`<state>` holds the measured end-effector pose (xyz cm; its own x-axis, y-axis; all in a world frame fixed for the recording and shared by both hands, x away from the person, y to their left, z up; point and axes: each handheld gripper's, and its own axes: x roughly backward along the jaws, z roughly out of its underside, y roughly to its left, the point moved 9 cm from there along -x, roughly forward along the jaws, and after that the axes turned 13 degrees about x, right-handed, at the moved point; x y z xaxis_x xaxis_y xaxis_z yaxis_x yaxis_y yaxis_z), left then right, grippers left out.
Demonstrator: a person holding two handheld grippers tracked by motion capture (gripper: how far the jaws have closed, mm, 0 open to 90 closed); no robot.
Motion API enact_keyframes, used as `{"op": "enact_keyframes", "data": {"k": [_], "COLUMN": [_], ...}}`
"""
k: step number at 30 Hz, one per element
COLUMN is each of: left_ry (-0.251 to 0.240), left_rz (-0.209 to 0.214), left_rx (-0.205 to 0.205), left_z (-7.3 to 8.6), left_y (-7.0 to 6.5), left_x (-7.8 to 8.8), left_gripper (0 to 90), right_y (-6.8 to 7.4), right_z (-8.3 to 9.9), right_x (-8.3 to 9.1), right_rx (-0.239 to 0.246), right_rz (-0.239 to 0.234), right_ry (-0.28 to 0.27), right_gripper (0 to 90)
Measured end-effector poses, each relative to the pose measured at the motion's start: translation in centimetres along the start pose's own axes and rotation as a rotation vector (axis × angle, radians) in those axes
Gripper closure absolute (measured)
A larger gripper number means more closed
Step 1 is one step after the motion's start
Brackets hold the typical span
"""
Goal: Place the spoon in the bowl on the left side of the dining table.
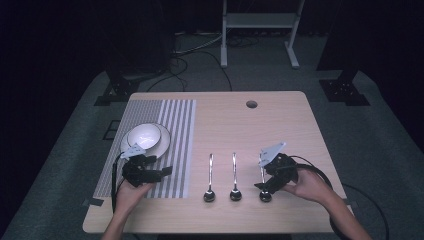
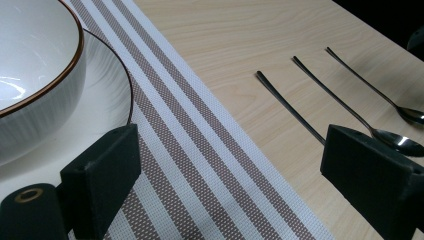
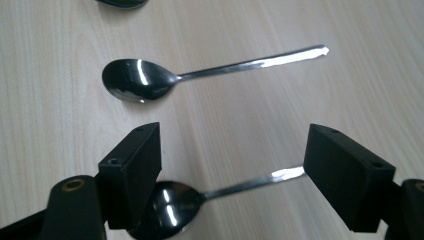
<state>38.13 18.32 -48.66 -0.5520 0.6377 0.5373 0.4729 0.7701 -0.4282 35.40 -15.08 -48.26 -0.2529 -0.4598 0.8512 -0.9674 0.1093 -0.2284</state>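
I hold my right tool [image 3: 232, 165] spread wide, straddling the rightmost spoon [image 3: 200, 197] flat on the counter [image 1: 280, 120], ready to pinch it. My left tool [image 2: 240, 170] waits unclenched near the bowl [image 2: 35, 70].

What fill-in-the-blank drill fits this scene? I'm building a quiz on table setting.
1. The number of spoons lying on the table is ___.
2. The bowl sits on a ___.
3. The right hand-held gripper hovers, jaws open, over the ___ spoon of the row.
4. The mat has a ___ pattern.

Missing words: three; plate; rightmost; striped
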Motion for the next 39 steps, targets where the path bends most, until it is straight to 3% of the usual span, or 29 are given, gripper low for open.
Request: {"op": "enact_keyframes", "data": {"k": [4,9,15,22,26,33,39], "left_ry": [0.011,0.017,0.027,0.023,0.024,0.005,0.039], "left_rz": [0.0,0.002,0.003,0.008,0.009,0.019,0.069], "left_rx": [-0.002,-0.002,-0.006,-0.008,-0.003,0.002,0.004], "left_z": [0.2,0.4,0.4,0.4,0.5,0.0,0.3], "left_y": [0.0,-0.1,-0.2,-0.3,-0.2,-0.6,-2.1], "left_x": [-0.2,-0.4,-0.6,-0.7,-0.7,-0.8,-1.9], "left_gripper": [8.3,8.3,8.3,8.3,8.3,8.4,8.4], "right_y": [0.5,0.9,1.8,2.4,2.7,3.2,3.1], "right_z": [-1.8,-3.0,-4.4,-5.3,-5.2,-5.0,-4.9], "right_x": [-1.6,-3.5,-4.6,-5.9,-6.6,-7.0,-7.1], "right_rx": [0.061,0.143,0.228,0.322,0.377,0.41,0.39], "right_rz": [-0.042,-0.065,-0.097,-0.093,-0.064,-0.003,-0.007], "right_ry": [0.017,0.089,0.14,0.194,0.245,0.273,0.276], "right_gripper": [22.9,24.7,26.3,28.6,29.2,31.2,30.6]}}
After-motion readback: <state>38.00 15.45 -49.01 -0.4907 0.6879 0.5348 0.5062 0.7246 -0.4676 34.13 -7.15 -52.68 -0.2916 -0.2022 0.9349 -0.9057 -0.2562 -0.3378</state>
